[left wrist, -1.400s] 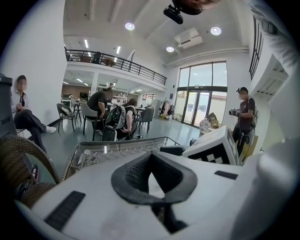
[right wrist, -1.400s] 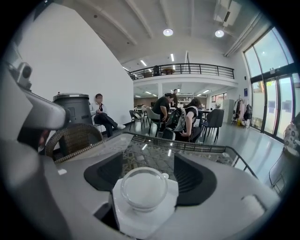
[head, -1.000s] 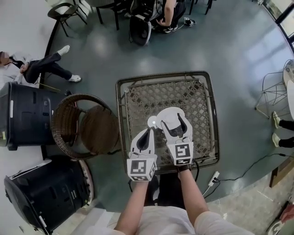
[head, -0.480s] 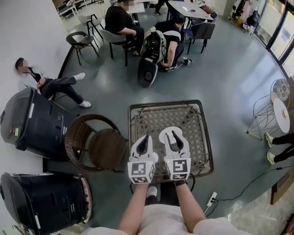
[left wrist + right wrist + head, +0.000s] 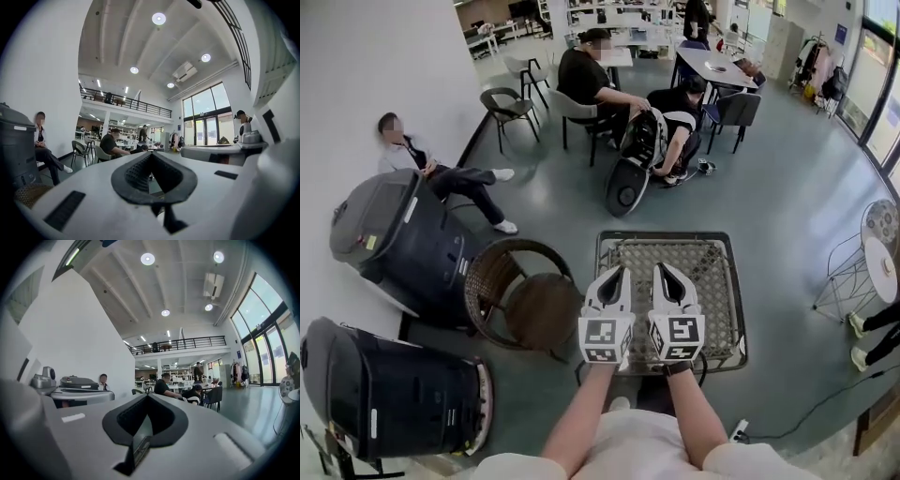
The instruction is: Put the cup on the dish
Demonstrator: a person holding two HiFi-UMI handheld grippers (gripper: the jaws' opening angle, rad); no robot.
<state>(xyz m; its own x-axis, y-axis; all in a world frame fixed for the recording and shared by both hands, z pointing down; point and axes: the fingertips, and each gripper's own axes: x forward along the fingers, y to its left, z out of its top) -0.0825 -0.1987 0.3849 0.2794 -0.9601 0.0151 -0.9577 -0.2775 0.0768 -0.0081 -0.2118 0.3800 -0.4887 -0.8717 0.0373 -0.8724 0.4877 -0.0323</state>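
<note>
Woven tabletop [image 5: 717, 281] filled the lower centre of the head view, with a round wicker chair [image 5: 520, 300] just left of it. Over its near edge the left gripper [image 5: 617, 277] and right gripper [image 5: 664, 274] were held side by side. The left jaws were pressed together, and the right jaws had just closed tip to tip on nothing. Neither cup nor dish showed in any view.

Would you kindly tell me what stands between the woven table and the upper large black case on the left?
A round wicker chair stands between the woven table and the black case; the head view shows it.
</note>
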